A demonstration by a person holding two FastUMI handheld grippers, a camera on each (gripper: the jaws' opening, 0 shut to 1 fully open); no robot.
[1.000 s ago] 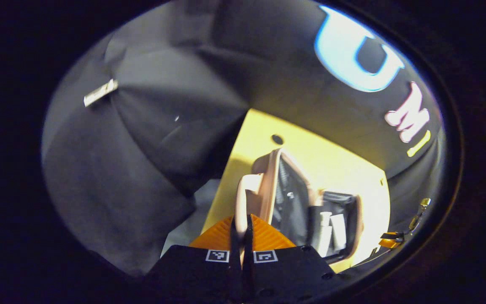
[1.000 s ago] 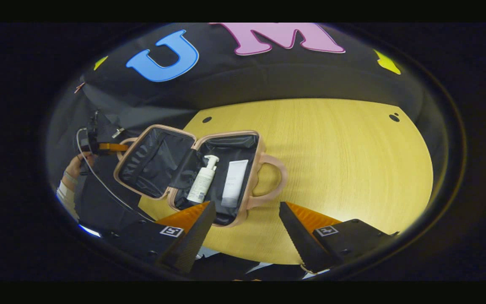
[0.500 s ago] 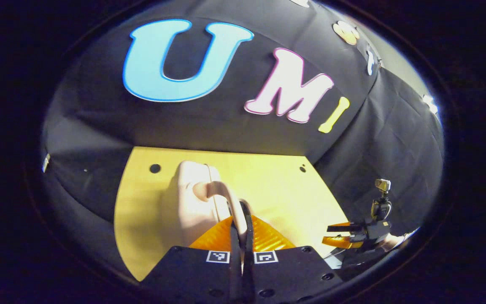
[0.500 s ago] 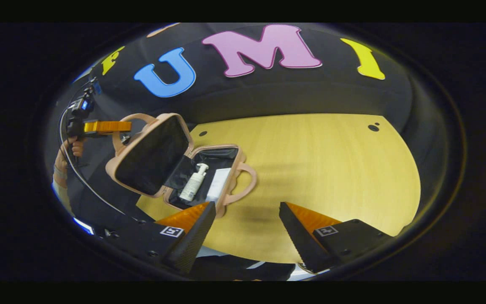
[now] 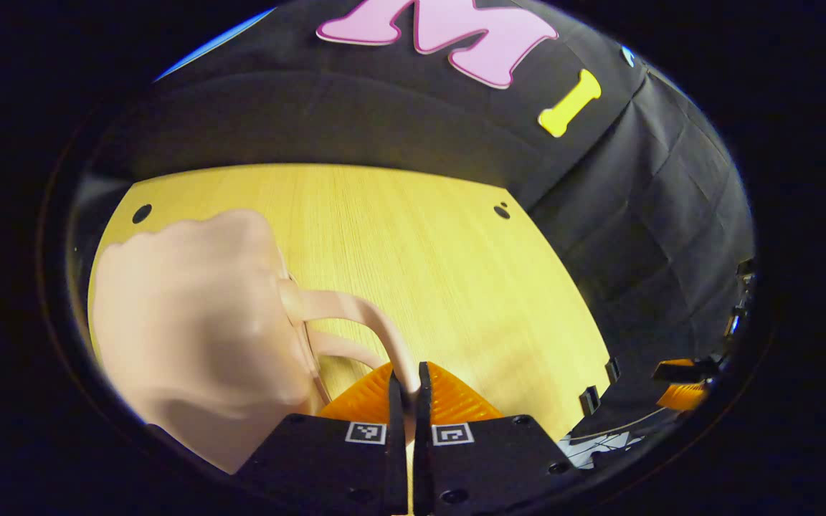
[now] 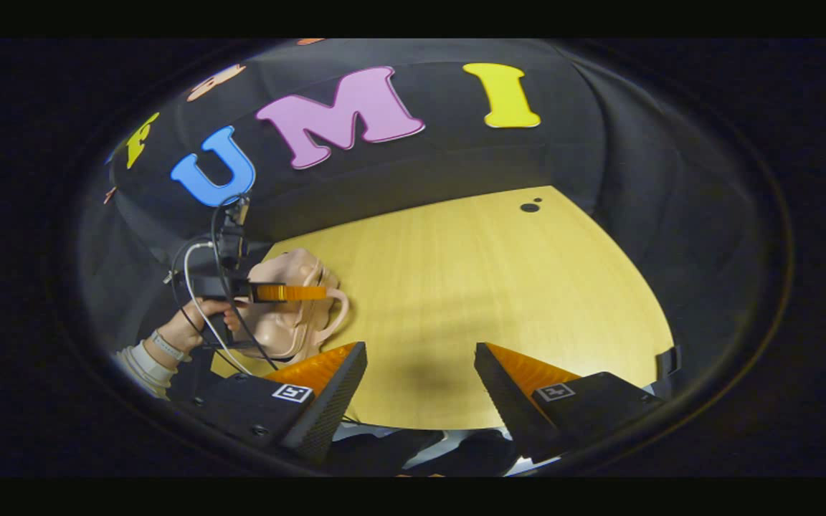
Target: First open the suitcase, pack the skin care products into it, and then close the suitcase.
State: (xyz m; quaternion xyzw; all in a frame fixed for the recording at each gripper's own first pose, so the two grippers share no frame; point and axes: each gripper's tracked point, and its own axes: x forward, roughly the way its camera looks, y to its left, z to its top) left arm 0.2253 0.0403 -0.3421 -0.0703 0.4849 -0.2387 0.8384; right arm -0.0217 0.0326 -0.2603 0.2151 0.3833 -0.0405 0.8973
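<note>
The pink suitcase [image 5: 183,322] lies on the wooden table [image 5: 442,244] with its lid folded down over the base, so the skin care products are hidden inside. My left gripper [image 5: 407,380] is shut on the lid's handle [image 5: 355,312], and the base's handle sits just beneath it. In the right gripper view the same suitcase [image 6: 280,322] is far left, with the left gripper [image 6: 320,292] lying across it, held by a hand [image 6: 194,330]. My right gripper [image 6: 420,369] stands open over the table's near edge with nothing between its fingers, well to the right of the suitcase.
The wooden table [image 6: 499,287] stretches bare to the right of the suitcase, with small dark holes [image 6: 530,208] near its far edge. Black cloth walls close in behind and on the right. A cable [image 6: 191,287] loops from the left gripper.
My left gripper swung the lid over by its handle, from upright to down on the base. The bottle and tube are now covered. The right gripper drew back to the right, still open.
</note>
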